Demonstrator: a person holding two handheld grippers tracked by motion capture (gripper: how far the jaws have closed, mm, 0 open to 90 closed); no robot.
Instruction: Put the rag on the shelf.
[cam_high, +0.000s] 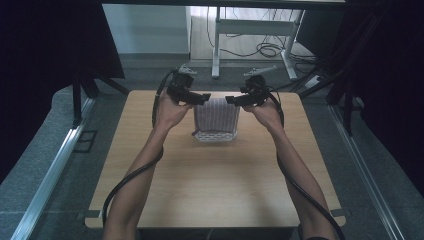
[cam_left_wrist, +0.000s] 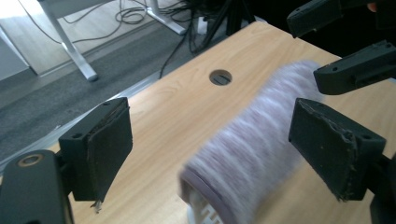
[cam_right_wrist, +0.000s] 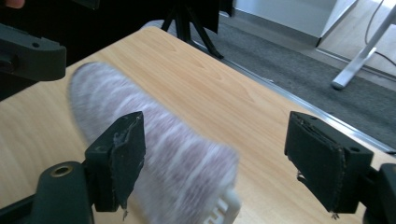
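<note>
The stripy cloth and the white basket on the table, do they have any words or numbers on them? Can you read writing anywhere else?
None: no words, labels, brands or numbers can be read in any view.
Pink-and-white striped cloth: stripes alone, blurred in both gripper views.
White slotted plastic basket: plain, no print visible.
Light wooden table: bare wood grain.
Black left hand-held gripper and black right hand-held gripper: no markings readable.

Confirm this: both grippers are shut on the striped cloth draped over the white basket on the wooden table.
Not quite. Both the left gripper and the right gripper are open, as each gripper view shows. The striped cloth does drape over the white basket on the wooden table.
</note>
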